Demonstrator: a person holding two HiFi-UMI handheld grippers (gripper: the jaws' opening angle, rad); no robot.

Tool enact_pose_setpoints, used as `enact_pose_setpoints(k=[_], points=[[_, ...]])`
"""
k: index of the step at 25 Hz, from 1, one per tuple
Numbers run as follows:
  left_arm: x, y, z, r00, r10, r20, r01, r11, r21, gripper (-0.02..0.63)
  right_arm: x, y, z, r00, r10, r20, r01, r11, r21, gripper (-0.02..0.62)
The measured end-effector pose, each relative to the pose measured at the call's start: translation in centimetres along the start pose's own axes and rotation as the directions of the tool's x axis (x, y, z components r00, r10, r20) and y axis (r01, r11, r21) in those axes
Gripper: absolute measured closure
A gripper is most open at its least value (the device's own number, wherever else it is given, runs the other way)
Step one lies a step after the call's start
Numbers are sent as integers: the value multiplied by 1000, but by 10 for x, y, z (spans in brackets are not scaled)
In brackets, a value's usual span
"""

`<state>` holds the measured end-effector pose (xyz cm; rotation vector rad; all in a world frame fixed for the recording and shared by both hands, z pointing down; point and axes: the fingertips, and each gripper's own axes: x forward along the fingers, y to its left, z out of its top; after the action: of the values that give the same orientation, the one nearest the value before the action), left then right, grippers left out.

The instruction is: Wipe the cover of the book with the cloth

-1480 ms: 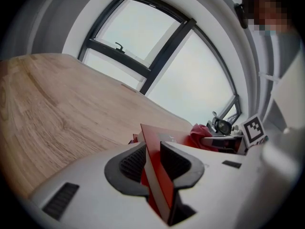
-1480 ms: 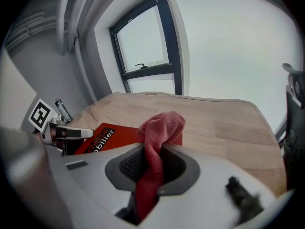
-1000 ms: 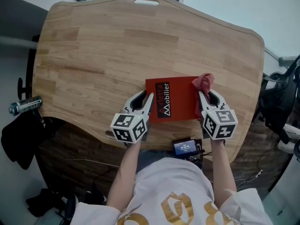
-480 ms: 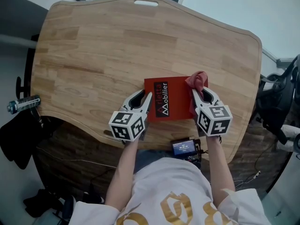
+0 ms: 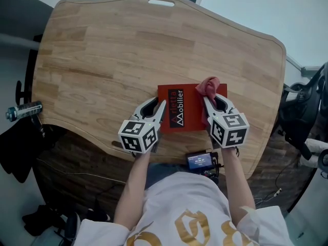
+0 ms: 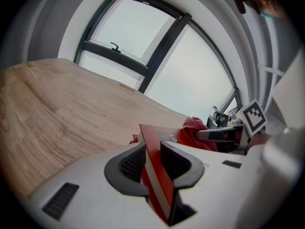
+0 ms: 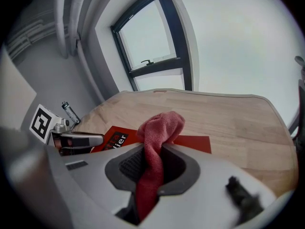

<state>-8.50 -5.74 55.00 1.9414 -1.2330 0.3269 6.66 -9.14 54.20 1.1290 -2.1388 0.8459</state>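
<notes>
A person stands at a wooden table [image 5: 128, 50] and holds a gripper in each hand. The book [image 5: 192, 109] lies flat on the table close to the near edge, directly in front of the person. Its cover is red, with a black label that carries white and red letters.

The left gripper [image 5: 160, 104] is at the left side of the book. In the left gripper view, the edge of the book stands between the two jaws and the ribbed pads press on it from both sides, so the jaws are closed on the book with only its thickness between them.

The right gripper [image 5: 211, 100] is over the right part of the cover. Its jaws are closed on the cloth [image 5: 207, 87], which is pink-red. In the right gripper view, the cloth runs as a narrow strip through the gap between the pads, and its free end comes out in front of the jaws as a soft bunch. This bunch sits on the cover near the far edge of the book, toward the far right corner. The two grippers are near each other, with the labelled part of the cover between them.

A small device with a lit screen [image 5: 201, 161] is just below the near edge of the table. A bottle [image 5: 23, 110] is off the table, at the left.
</notes>
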Motion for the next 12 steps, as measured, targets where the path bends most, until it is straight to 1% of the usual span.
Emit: enact_pose_setpoints(k=[7,12], points=[[0,0,0,1000,0,-7,0,1000,16,502,8,17,3,999,38,-14,-38,999,-30,526],[0,0,1,1000,2,1,-2,1000,11,503,14,28,5,997,68,-28,-69,997,-42,526]])
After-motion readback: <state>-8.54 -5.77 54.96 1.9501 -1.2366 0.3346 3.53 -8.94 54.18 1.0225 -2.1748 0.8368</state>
